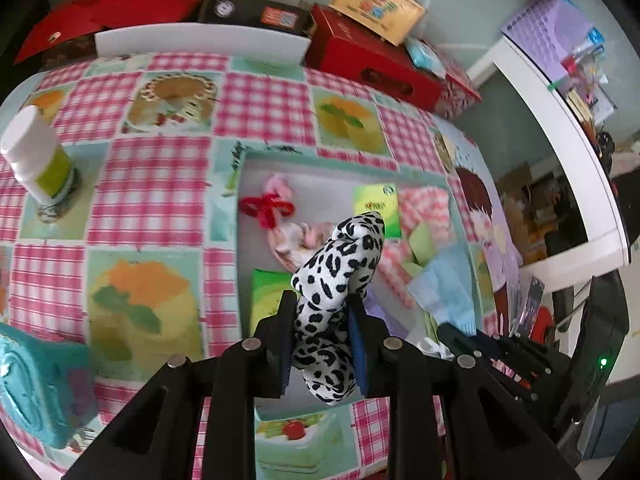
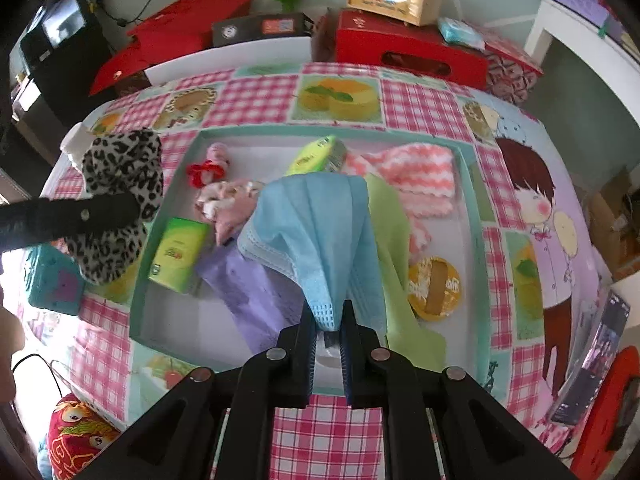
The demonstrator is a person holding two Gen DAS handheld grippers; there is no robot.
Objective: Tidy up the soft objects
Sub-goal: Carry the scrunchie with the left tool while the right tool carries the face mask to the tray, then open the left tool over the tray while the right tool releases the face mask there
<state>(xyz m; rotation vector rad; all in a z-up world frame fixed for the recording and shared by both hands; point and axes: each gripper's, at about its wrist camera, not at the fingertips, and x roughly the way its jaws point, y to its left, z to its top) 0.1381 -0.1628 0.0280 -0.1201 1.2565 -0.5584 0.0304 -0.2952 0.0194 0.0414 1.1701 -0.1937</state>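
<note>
Both tongs are clenched on cloth: the left gripper pinches a black-and-white leopard-print fabric roll by its middle, so both ends bulge free, while the right gripper nips the waffle-weave corner of a light blue cloth, letting the rest hang in folds. Holding by a corner probably keeps the sheet from bunching as it is carried. Each hangs over the shallow teal-rimmed tray in the middle of the desk, the roll near the tray's left rim in the right wrist view, the blue cloth over its centre. Under them lie a lilac cloth, a lime-green cloth, a pink-and-white zigzag knitted cloth, a crumpled pink fabric, a red ribbon bow and two green tissue packs, so the tray seems the gathering place. A yellow round tin sits by its right rim.
</note>
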